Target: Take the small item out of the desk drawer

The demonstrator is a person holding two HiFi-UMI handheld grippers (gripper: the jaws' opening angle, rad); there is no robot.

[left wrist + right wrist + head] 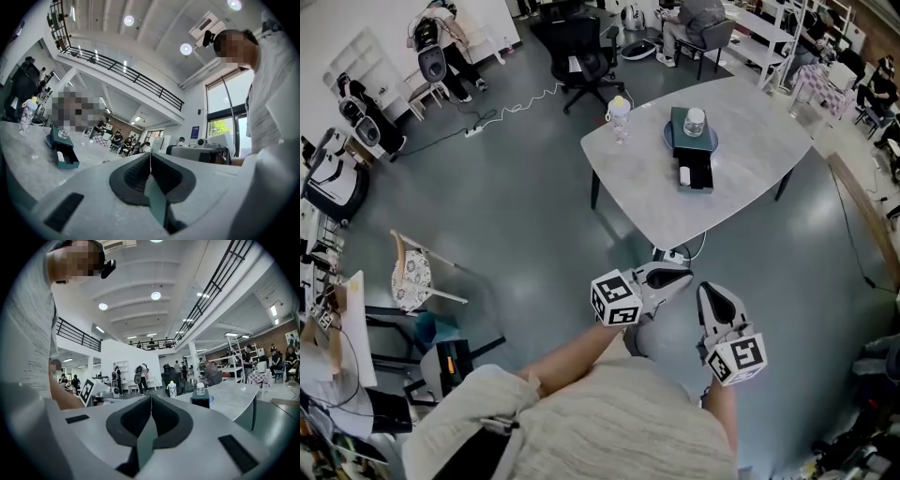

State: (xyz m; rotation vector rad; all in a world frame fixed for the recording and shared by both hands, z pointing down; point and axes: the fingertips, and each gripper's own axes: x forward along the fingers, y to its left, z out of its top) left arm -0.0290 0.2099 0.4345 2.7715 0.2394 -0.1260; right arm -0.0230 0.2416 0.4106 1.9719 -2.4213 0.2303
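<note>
The person stands on the grey floor [516, 216], well apart from the table [741, 192], and holds both tools close to the body. The left tongs [681, 273] are pressed together with nothing between them, and the left gripper view shows the two dark pads meeting along one line [150, 159]. The right tongs [707, 289] are likewise together and empty, just right of the left ones, pads closed in the right gripper view [150, 401].

On the far table sits a dark teal desk drawer unit [688, 142], its drawer [697, 178] pulled out toward the near side. The small white item [683, 175] lies inside the open drawer, at its left side; the left gripper view also shows it there [60, 156]. A clear jar [696, 121] stands on top of the unit. A bottle [620, 116] with a yellow cap stands to the left of the unit, near the table's far-left edge. A black office chair [581, 52] stands beyond the table.
</note>
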